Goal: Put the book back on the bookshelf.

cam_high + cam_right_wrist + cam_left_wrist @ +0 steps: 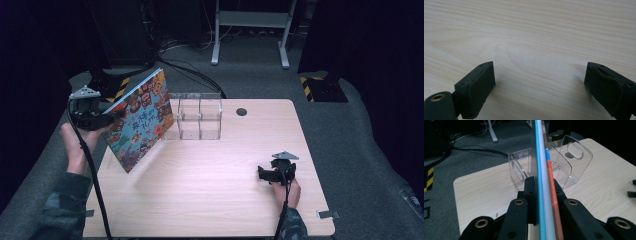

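Over on the left, my left hand (75, 145) is off the table's edge, and my left gripper (102, 120) is clamped tight on a picture book (142, 122). The book hangs in the air, tilted, its colourful cover facing up and toward me, its lower corner pointing down over the left part of the table (210, 200). Looking along that gripper's own jaws, I see the book edge-on (542, 195), a blue and orange stripe running straight up the middle, with a black pad pressed against each side of it.

Just past the book stands a clear plastic rack (197, 117) near the far edge of the table, its upright dividers making narrow slots. From the left gripper view the rack (564, 170) sits right behind the book's edge, dividers on either side of it; the book looks close to the rack, but I can't tell if they touch. A small dark round hole (241, 111) sits in the tabletop to the right of the rack.

Further right, well apart from all that, my right gripper (267, 172) rests low over the wood near my side of the table, right hand (287, 192) behind it. Its jaws stand wide apart with bare wood (536, 50) between them.
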`<state>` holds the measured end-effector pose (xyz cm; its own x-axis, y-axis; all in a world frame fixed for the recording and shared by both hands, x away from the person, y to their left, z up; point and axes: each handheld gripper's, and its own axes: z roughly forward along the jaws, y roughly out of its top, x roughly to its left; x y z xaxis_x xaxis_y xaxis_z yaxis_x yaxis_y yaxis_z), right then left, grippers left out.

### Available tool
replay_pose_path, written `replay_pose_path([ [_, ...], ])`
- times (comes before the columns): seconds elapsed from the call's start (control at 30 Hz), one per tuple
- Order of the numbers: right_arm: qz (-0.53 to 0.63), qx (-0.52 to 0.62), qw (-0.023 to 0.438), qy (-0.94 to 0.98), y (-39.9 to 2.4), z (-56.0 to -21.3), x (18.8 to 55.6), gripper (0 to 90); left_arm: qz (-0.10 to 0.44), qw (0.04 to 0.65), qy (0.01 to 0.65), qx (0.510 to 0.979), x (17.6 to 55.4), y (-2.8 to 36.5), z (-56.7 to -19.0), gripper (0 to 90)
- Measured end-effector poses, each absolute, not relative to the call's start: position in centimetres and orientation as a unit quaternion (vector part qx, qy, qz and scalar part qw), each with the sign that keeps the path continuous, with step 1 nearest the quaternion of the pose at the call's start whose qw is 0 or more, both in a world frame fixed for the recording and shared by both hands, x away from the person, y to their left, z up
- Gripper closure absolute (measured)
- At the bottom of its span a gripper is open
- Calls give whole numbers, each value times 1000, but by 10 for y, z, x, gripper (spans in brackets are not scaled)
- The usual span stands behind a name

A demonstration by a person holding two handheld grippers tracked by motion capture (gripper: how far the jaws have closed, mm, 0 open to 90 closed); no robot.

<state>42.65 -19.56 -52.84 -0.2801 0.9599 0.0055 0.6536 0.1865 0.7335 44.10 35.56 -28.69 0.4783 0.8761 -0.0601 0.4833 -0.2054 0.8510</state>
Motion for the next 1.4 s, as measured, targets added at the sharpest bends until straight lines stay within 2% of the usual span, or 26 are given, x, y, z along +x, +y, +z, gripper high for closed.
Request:
replay_pose_path([
  [0.67,323,552,239,730,-195,-528,427,94,238,457,467,719,474,338,-302,806],
  [0.83,323,553,240,730,-195,-528,426,95,236,437,467,732,478,330,-310,806],
  [1.4,324,552,240,730,-195,-528,426,100,260,473,472,697,485,325,-318,807],
])
